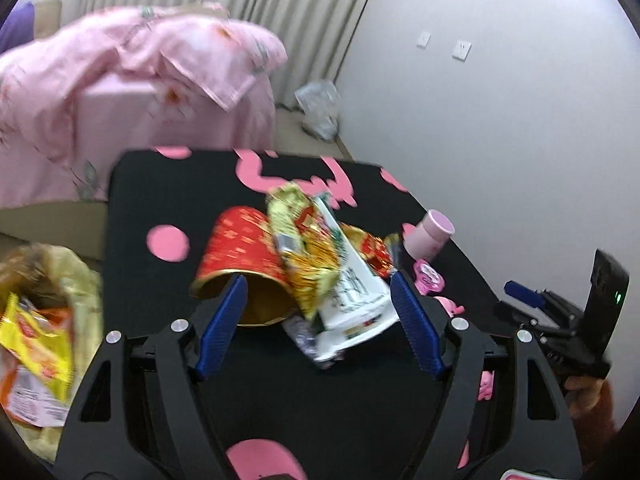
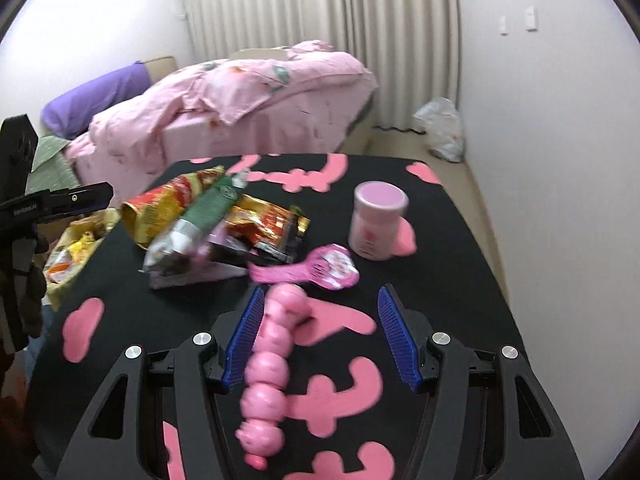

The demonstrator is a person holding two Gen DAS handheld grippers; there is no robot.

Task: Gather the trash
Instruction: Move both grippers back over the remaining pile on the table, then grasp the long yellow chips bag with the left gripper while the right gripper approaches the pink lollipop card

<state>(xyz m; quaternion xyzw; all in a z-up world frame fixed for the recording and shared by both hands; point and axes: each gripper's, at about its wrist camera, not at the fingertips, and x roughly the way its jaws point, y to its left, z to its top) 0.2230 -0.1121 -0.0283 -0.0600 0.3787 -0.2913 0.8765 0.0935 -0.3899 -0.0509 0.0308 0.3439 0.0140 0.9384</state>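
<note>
Between the spread blue fingers of the left gripper (image 1: 318,280), seen from the left wrist, lies a heap of trash on the black table (image 1: 132,208) with pink patches. The jaws stand wide and grip nothing. A red paper cup (image 1: 240,248) lies on its side with its gold mouth toward the camera, right at the tip of the left finger. Against it, toward the right finger, lean crumpled gold-and-red wrappers (image 1: 304,240) and a white packet (image 1: 356,296). Beyond the right finger stands a pink jar (image 1: 430,236). Off the table to the left sits a yellowish bag (image 1: 44,312) holding more wrappers. The right gripper (image 1: 524,292) shows far right.

Ahead of the right gripper (image 2: 320,300), in the right wrist view, the jaws are also wide and empty. A pink beaded toy (image 2: 268,364) lies on the table just beside the left finger. Past the fingertips lies a pink hand mirror (image 2: 316,270), with the pink jar (image 2: 376,226) behind it. The trash pile (image 2: 216,216) lies ahead to the left, and the bag (image 2: 72,256) sits beyond the table's left edge.
</note>
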